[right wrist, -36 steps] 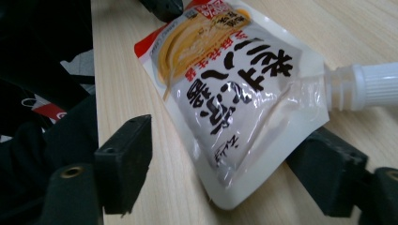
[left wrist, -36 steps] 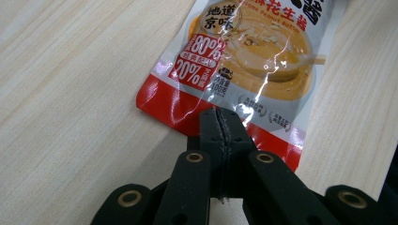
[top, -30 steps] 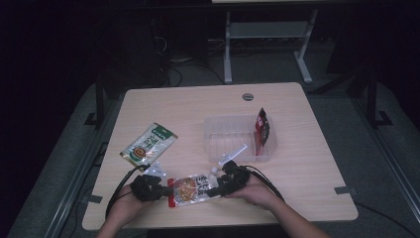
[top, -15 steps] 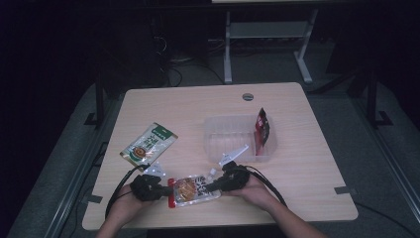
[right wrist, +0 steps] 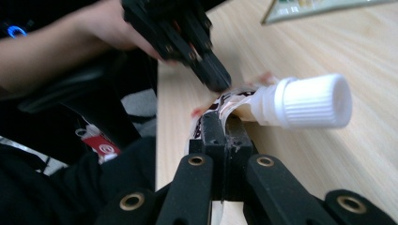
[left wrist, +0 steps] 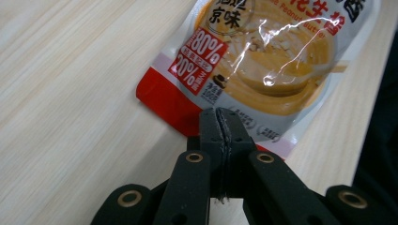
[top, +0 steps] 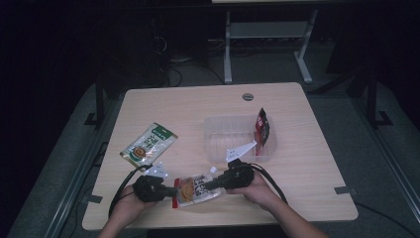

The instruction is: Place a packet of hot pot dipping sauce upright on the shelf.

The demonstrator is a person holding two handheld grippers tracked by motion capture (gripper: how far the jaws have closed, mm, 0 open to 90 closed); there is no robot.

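A spouted sauce pouch (top: 197, 187) with a red bottom edge and a white screw cap (right wrist: 312, 101) lies near the table's front edge. My left gripper (top: 172, 191) is shut on the pouch's red bottom hem; in the left gripper view its jaws (left wrist: 219, 116) pinch that hem below the printed pouch (left wrist: 263, 61). My right gripper (top: 209, 185) is shut on the opposite end. In the right gripper view its jaws (right wrist: 223, 123) clamp the pouch's top seam just beside the cap, with the left gripper (right wrist: 217, 80) facing them from beyond.
A green snack pouch (top: 148, 145) lies at the table's left. A clear plastic tray (top: 229, 133) sits right of centre with a red-and-black sachet (top: 261, 126) standing in it. The wooden table (top: 198, 104) has a cable hole (top: 247, 96) at the back.
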